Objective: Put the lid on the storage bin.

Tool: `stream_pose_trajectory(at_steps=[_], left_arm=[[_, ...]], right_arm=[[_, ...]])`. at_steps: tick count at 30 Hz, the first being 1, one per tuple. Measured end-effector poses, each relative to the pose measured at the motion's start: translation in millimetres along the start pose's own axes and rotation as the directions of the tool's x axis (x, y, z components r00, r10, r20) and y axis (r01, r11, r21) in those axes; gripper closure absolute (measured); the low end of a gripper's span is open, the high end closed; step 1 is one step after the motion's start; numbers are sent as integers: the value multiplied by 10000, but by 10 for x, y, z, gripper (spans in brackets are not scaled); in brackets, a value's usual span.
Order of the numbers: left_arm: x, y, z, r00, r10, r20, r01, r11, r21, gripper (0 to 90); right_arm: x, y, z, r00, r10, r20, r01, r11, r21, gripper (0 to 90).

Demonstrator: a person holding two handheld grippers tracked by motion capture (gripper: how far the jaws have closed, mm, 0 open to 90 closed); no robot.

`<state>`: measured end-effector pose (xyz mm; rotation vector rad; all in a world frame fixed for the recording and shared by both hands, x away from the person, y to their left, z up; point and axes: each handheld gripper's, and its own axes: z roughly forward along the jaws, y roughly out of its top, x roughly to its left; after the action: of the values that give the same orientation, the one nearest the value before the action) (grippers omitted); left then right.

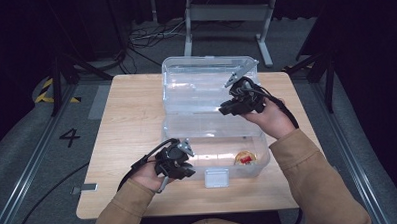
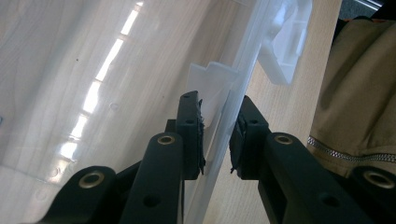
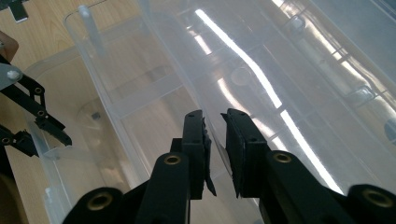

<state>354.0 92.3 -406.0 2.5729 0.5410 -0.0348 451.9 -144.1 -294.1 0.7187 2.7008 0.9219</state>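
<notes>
A: Where did it stand?

B: The clear plastic storage box (image 1: 215, 141) sat mid-tabletop (image 1: 131, 119). The left hand-held gripper (image 2: 217, 135), at seven o'clock, pinched its front wall; the right hand-held gripper (image 3: 215, 140), at one o'clock, pinched the lid (image 1: 205, 84) edge.

A: Next?

B: Probably swinging the lid. The round item (image 1: 245, 158) inside was too blurred to name.
</notes>
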Motion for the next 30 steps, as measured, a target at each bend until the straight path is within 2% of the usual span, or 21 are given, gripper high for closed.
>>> stream_pose_trajectory(at_steps=[30], left_arm=[[6,-1,0,10000,47,-24,-47,10000,-3,757]], right_arm=[[244,-167,-105,9983,-528,-229,526,9986,-96,792]])
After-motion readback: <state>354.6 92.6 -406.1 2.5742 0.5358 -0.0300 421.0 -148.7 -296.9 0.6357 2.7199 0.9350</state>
